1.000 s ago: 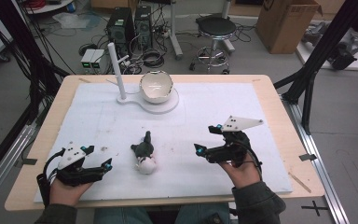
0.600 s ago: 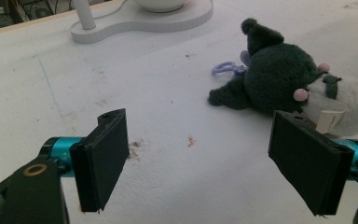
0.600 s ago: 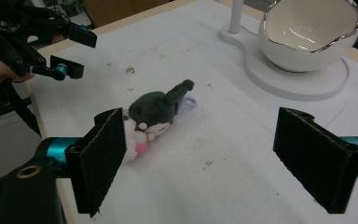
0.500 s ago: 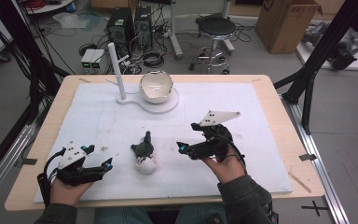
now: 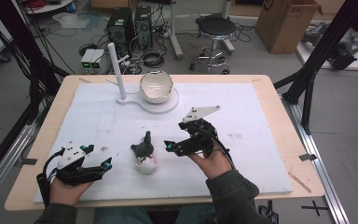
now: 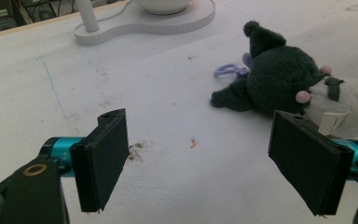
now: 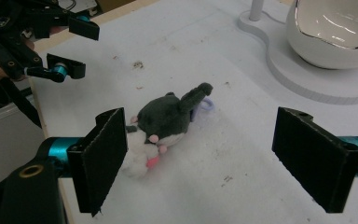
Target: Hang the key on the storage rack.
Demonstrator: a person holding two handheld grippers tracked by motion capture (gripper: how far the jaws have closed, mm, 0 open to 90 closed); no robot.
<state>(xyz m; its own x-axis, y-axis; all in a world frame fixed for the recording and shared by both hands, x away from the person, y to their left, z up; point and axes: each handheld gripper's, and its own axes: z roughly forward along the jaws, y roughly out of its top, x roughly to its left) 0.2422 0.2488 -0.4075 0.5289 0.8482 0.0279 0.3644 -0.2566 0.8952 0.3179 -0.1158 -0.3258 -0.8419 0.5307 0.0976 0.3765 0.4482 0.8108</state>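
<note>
Spanning nearly the whole wooden table (image 5: 279,121), a white mat (image 5: 242,140) carries every working item. Its surface shows scattered dark specks and a small red fleck in the left gripper view; no printed writing can be read on it.

A white stand (image 5: 161,105) sits at the far centre of the mat. Its flat base supports a thin upright post (image 5: 116,70) on one end and a glossy white bowl (image 5: 156,86) with a metallic rim on the other.

The right gripper (image 5: 171,147) hangs just above the mat, right of centre, with a grey three-cornered plate on top. Its jaws stand wide apart and grip nothing. In the right gripper view the toy lies beyond the jaws, nearer the left one and clear of both.

The left gripper (image 5: 99,157) rests low near the mat's near left corner. Its jaws also stand wide apart, with bare mat between them.

The plush toy (image 5: 144,154) lies on its side on the mat between the two grippers, just beside the right gripper's tips and well apart from the stand. It has a dark grey head, a white body, small pink spots and a lilac loop (image 6: 228,70). A small pale tag (image 6: 330,122) is attached to the white body; any lettering on it is too small to read.
</note>
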